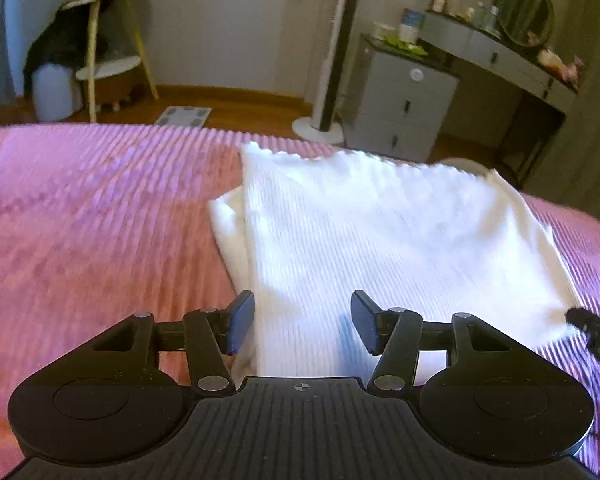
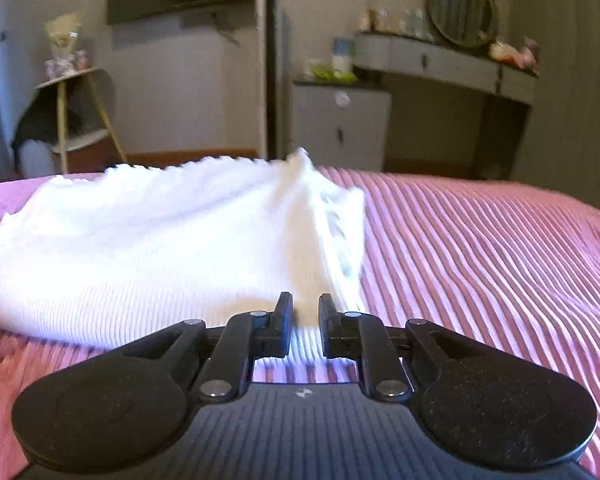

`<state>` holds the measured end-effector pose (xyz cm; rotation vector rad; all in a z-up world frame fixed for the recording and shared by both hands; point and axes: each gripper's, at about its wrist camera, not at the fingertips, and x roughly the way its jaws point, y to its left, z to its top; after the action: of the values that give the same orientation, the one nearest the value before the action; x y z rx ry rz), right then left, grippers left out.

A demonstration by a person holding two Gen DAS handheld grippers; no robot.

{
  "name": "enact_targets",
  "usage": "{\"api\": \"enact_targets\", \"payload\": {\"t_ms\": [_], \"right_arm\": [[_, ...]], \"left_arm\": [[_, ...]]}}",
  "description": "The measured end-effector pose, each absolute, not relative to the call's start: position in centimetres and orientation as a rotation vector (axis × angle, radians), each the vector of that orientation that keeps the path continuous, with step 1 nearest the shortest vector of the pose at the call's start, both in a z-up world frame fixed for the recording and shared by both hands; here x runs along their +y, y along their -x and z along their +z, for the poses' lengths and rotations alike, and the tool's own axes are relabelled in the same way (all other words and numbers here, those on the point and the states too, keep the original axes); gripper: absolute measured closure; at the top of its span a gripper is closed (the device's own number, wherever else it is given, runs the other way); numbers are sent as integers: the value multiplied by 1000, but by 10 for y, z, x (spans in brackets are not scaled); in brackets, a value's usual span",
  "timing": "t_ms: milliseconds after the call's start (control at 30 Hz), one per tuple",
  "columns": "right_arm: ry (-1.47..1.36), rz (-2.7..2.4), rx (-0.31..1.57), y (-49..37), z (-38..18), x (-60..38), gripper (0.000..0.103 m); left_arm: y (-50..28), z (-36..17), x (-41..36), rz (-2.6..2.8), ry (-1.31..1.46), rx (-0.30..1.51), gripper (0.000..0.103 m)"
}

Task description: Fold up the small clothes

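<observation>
A white ribbed garment lies partly folded on a pink ribbed bedspread. My left gripper is open, its jaws wide apart over the garment's near edge, holding nothing. The right gripper's tip shows at the far right of this view, at the garment's near right corner. In the right wrist view the garment spreads to the left, with its right edge lifted and blurred. My right gripper has its jaws narrowly apart with the garment's near edge between them; whether they pinch the cloth is unclear.
The bedspread runs to the bed's far edge. Beyond it stand a tower fan, a grey drawer unit, a dressing table with a round mirror, and a small side table. A scale lies on the wood floor.
</observation>
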<state>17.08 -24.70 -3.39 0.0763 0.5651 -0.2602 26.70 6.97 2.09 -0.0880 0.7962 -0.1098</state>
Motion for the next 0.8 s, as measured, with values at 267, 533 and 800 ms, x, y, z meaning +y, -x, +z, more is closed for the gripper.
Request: {"api": "enact_targets", "payload": {"t_ms": [267, 533, 800], "right_arm": [[-125, -294, 578, -126, 11, -212, 90], [-141, -332, 579, -105, 49, -183, 88], [-178, -283, 567, -119, 65, -162, 80]], "left_arm": [[-200, 60, 61, -160, 28, 731, 27], [-168, 85, 81, -147, 60, 660, 18], [-176, 83, 83, -111, 75, 692, 14]]}}
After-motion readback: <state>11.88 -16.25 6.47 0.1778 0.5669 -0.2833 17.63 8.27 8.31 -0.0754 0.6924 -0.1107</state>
